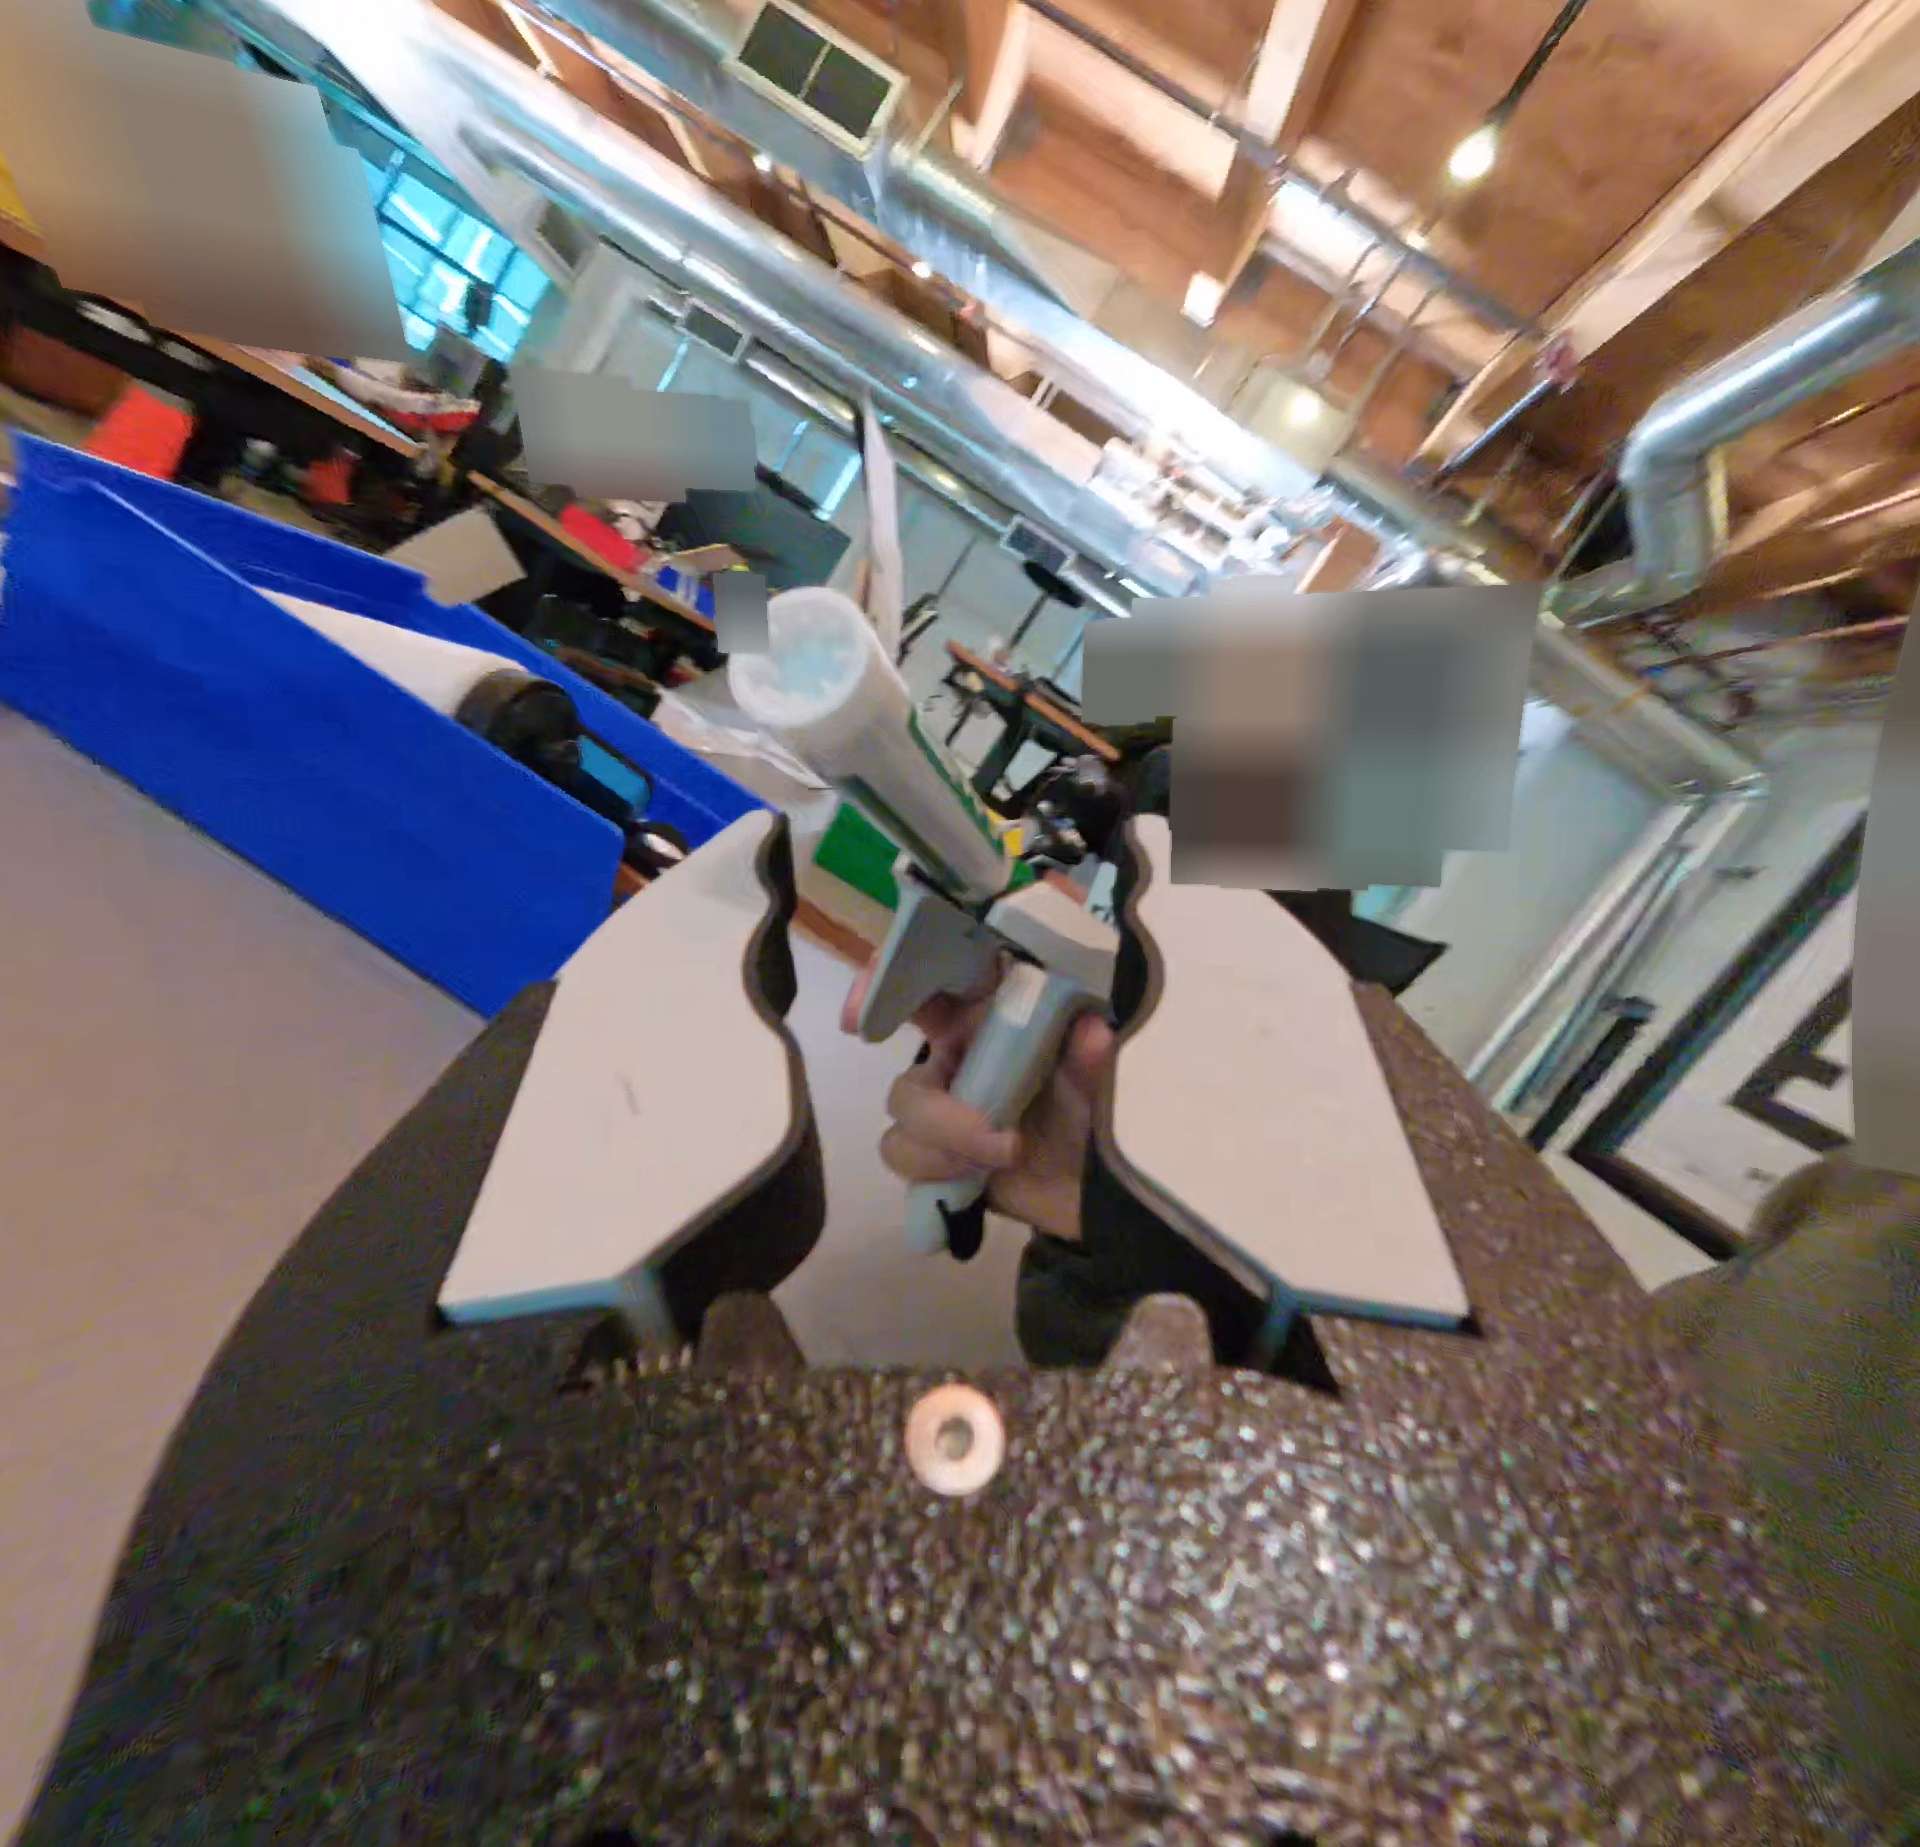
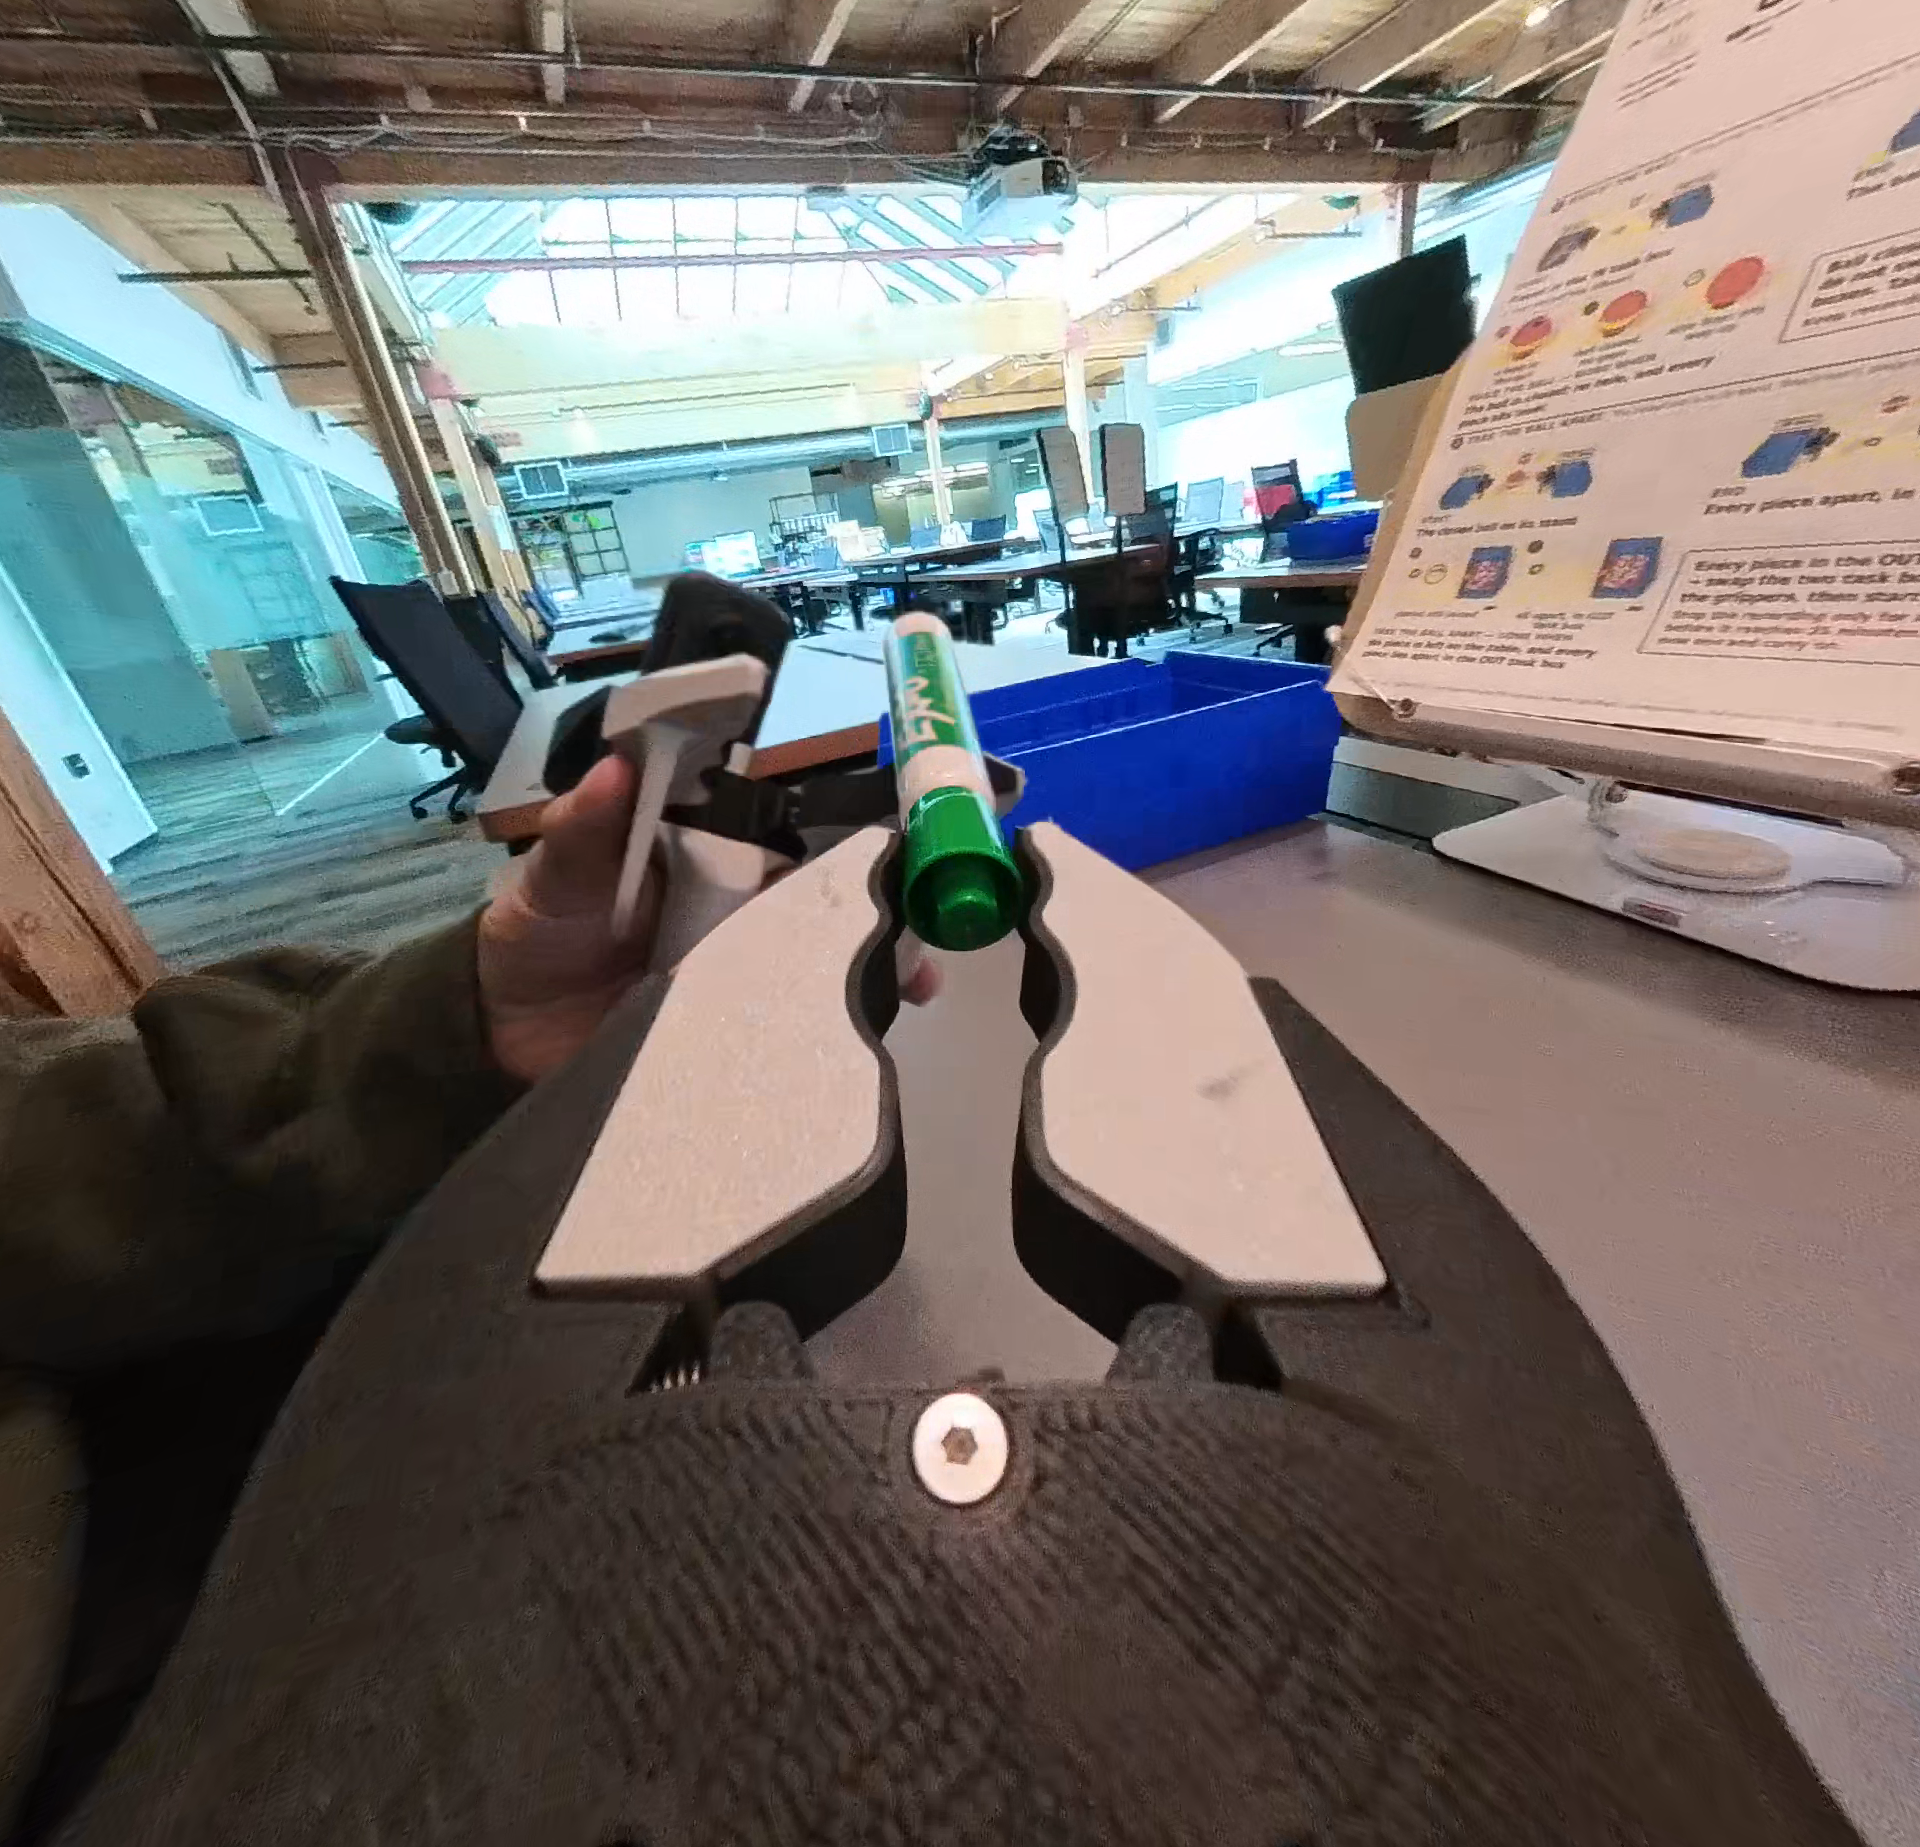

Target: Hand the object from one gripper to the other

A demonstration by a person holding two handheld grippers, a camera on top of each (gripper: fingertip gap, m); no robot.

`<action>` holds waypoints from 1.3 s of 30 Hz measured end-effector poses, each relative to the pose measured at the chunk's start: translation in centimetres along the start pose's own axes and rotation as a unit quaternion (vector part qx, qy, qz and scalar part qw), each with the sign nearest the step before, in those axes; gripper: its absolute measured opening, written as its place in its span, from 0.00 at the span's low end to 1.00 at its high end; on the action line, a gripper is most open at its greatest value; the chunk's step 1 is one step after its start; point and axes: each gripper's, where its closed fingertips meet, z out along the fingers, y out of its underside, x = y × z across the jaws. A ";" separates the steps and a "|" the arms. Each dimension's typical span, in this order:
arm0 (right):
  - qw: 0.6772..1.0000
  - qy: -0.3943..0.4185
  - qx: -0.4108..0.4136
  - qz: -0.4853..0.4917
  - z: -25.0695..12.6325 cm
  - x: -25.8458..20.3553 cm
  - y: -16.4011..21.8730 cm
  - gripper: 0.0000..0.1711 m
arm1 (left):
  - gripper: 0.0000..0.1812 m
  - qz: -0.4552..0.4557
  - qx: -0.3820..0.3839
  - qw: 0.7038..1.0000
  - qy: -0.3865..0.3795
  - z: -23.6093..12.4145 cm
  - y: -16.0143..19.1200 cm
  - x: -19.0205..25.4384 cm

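The right gripper is clamped on the green cap of a whiteboard marker, whose white barrel slants up and away above the grey table. The left gripper is spread wide, holding nothing; the marker sits just beyond its tips. A blue bin stands behind on the table.

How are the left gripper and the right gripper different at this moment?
The right gripper is shut on the green marker, at its cap; the left gripper has open jaws with nothing between them. The left gripper looks up at the marker; the right looks level. Both have pale grey fingers.
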 end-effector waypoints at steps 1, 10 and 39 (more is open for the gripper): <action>1.000 -0.008 -0.005 0.002 0.2 -0.4 0.2 0.11 | 0.31 -0.022 0.004 1.000 0.022 0.4 0.1 0.2; 0.998 -0.018 -0.060 -0.005 0.3 -0.8 2.6 0.11 | 0.11 0.066 -0.032 0.997 0.013 1.6 1.1 -0.2; 0.976 0.068 -0.143 -0.152 -1.4 0.7 2.4 0.26 | 0.11 0.363 -0.267 0.883 -0.128 1.3 6.3 -4.4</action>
